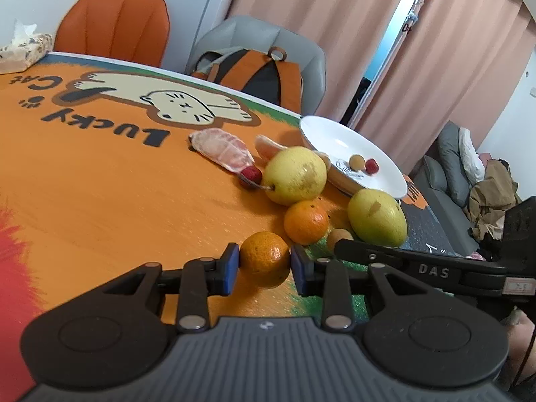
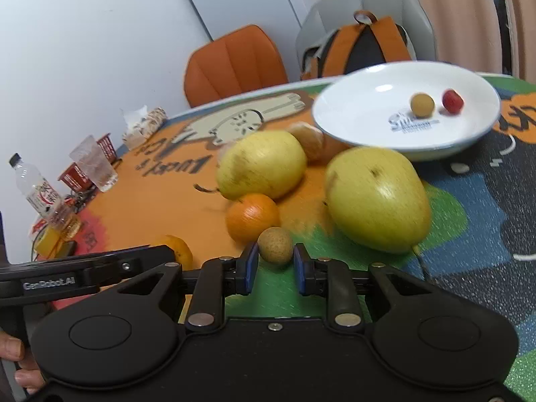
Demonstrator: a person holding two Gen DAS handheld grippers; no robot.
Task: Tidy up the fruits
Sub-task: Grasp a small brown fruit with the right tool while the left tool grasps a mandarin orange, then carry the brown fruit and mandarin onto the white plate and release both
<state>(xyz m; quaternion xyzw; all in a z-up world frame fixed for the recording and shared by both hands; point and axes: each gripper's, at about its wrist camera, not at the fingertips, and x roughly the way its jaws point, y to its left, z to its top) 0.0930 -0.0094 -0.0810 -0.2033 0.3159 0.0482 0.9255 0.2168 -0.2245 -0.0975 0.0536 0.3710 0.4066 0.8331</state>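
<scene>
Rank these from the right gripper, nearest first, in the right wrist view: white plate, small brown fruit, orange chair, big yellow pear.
1. Small brown fruit, between the jaws.
2. Big yellow pear, just right of it.
3. White plate, behind the pear.
4. Orange chair, beyond the table.

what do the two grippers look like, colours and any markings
Both are matte black with blue pads on the fingertips and silver rivets at the linkage joints. The left gripper has a grey ribbed base; its side reads "GenRobot.AI". The right gripper has a smooth black base; its side reads "DAS".
</scene>
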